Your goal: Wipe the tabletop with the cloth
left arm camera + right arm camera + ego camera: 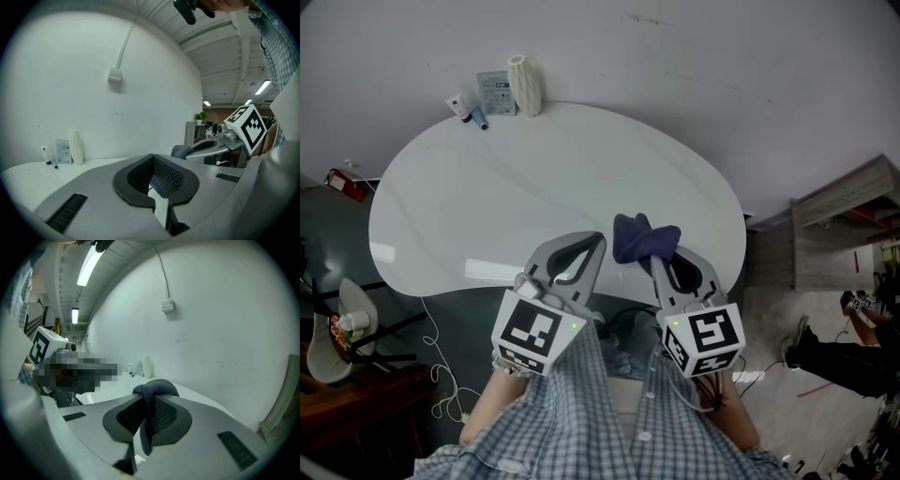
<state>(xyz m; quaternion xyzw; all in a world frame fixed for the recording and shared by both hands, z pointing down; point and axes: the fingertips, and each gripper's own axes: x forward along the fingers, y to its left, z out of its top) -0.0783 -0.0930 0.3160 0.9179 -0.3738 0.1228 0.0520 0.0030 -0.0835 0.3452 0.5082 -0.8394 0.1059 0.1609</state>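
Note:
A dark blue cloth [644, 238] is pinched in my right gripper [661, 256], bunched above the jaws over the near right part of the white oval tabletop [487, 197]. In the right gripper view the cloth [151, 399] hangs down between the closed jaws. My left gripper [592, 246] is beside it on the left, its jaws together with nothing between them; in its own view the left gripper [152, 161] shows only table and wall past the tips. The cloth [181, 151] and the right gripper [213, 147] appear to its right.
At the table's far edge stand a white ribbed vase [524, 85], a small card [495, 92] and two small tubes [467, 110]. A chair with a bag [337, 333] and cables are on the floor at the left. A wooden shelf [848, 202] stands at the right.

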